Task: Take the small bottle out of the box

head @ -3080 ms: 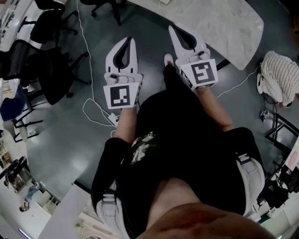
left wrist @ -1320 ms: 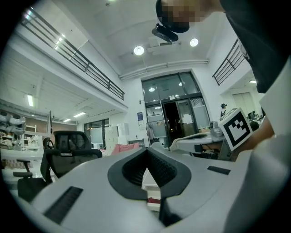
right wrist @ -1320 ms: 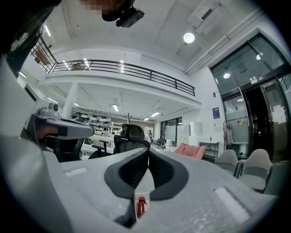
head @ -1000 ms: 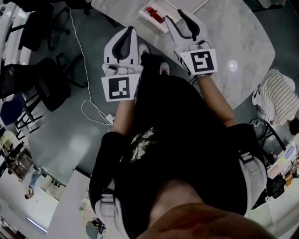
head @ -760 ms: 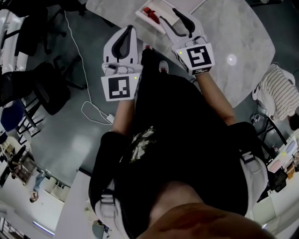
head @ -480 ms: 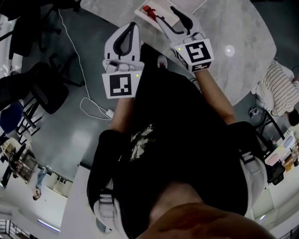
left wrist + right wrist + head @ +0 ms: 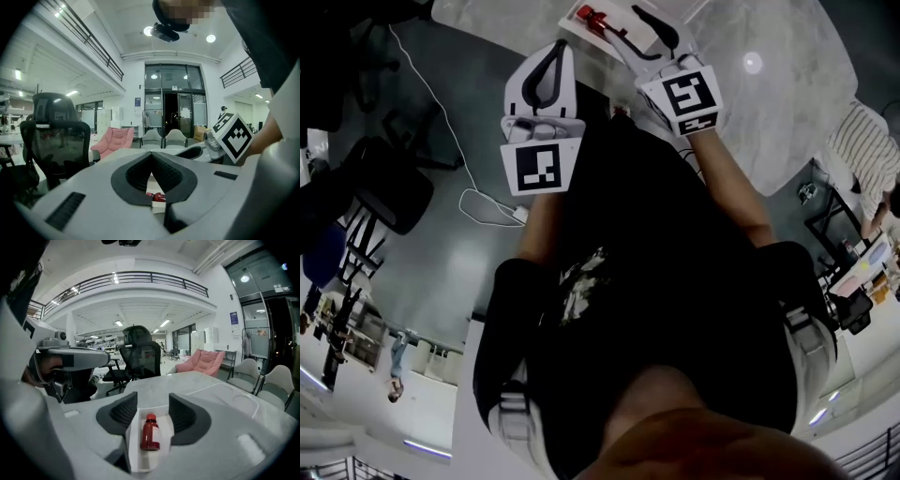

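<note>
The small red bottle lies on its side in a shallow white open box on the pale marble table. In the head view the bottle and the box are at the top edge. My right gripper is open; its jaws have just been opening and now stand on either side of the bottle without touching it, nothing pressed between them. My left gripper is shut and empty, just short of the table's near edge. Under its closed tips the bottle shows.
Black office chairs stand on the dark floor to the left, with a white cable beside them. A striped cloth hangs at the right. The right gripper's marker cube shows in the left gripper view. Pink and grey seats stand beyond the table.
Both grippers have moved down and forward to the table. The right gripper now reaches over the box and its jaws stand wider. The left gripper stays shut.
</note>
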Motion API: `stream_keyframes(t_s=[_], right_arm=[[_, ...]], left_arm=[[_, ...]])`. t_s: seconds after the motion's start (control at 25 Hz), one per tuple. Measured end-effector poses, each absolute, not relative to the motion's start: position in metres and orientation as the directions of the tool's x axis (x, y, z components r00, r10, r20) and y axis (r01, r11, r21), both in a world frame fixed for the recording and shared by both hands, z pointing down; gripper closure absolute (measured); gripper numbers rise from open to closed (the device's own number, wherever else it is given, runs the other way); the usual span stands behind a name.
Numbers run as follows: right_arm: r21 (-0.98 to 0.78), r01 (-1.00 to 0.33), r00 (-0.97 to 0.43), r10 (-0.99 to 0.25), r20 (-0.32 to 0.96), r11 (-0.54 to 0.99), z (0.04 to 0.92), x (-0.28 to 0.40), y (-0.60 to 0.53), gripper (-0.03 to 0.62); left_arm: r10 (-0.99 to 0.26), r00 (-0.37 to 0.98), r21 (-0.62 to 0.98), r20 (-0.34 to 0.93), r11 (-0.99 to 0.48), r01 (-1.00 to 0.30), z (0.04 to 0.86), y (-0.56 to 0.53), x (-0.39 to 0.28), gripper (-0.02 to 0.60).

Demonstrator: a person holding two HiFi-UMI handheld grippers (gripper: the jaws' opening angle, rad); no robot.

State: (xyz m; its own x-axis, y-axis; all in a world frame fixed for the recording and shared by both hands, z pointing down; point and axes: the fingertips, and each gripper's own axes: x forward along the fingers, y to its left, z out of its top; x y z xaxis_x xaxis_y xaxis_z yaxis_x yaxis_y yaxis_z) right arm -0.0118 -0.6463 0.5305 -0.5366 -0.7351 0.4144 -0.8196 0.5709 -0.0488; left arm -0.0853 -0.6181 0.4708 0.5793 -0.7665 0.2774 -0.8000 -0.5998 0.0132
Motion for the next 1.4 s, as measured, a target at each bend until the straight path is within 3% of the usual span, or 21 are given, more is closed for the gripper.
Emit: stream_keyframes(t_s=[0.56,0.8,1.2,1.28,1.4], right_arm=[[-0.105,-0.728,-0.555,-0.492,0.671,0.678,0.639,-0.055,-0.697,0.385],[-0.189,-0.734,-0.537,-0.386,0.750,0.652,0.676,-0.061,-0.719,0.385],[-0.261,-0.709,-0.497,-0.202,0.844,0.655,0.713,-0.077,-0.735,0.398],[-0.290,-0.702,-0.501,-0.162,0.850,0.650,0.712,-0.079,-0.736,0.439],[-0.316,-0.692,-0.504,-0.121,0.855,0.648,0.708,-0.074,-0.735,0.445]], left_arm=[[-0.714,0.600,0.073,0.362,-0.619,-0.782,0.546,-0.688,-0.112,0.569],[-0.666,0.633,0.132,0.395,-0.641,-0.756,0.572,-0.716,-0.111,0.569],[-0.642,0.651,0.113,0.404,-0.672,-0.732,0.582,-0.749,-0.117,0.569],[-0.636,0.656,0.121,0.407,-0.674,-0.729,0.580,-0.755,-0.116,0.569],[-0.626,0.668,0.133,0.403,-0.682,-0.719,0.574,-0.759,-0.108,0.569]])
